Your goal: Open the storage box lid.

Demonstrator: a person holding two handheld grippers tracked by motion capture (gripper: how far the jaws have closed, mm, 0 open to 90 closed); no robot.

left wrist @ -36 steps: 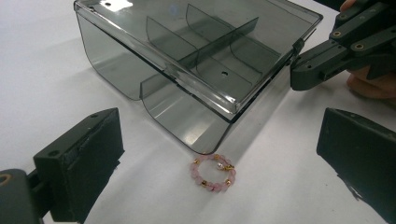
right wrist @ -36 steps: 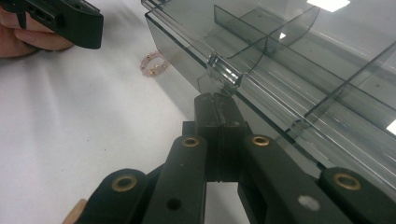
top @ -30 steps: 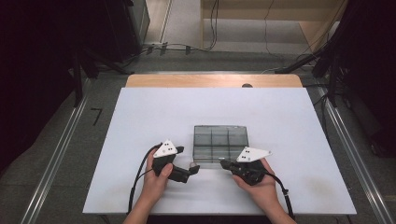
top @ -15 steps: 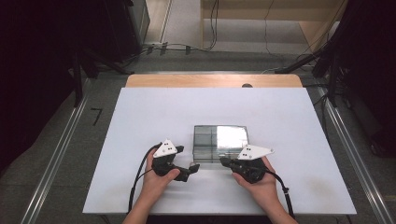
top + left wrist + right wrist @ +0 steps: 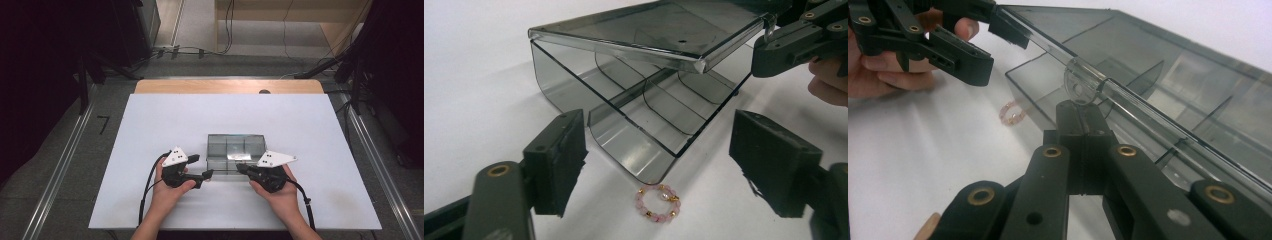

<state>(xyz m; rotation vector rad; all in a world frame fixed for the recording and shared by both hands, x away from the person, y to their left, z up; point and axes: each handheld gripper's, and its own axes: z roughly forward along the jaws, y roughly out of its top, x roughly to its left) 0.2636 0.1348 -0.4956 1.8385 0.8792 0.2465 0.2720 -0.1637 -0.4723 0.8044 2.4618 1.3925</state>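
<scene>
A smoky clear compartment box [image 5: 235, 150] sits on the white table. My right gripper [image 5: 1079, 107] is shut on the round tab [image 5: 1078, 82] at the lid's front edge, and the lid [image 5: 649, 30] stands tilted up off the box. A small pink bead ring [image 5: 658, 203] lies on the table just before the box's near corner. My left gripper [image 5: 659, 135] is open; its jaws have just been closing, and the ring lies low between them, untouched. In the high view the left gripper [image 5: 207, 174] and right gripper [image 5: 239, 167] meet at the box's front edge.
The white table top [image 5: 150, 130] stretches wide to the left, right and behind the box. A wooden strip [image 5: 200, 86] edges its far side. Metal rails [image 5: 65, 160] run along the floor on both sides. Cables trail from both grippers toward the near edge.
The lid's front edge has tipped upward, with its reflection shifting across the frames. Both hands have stayed in place at the box's front.
</scene>
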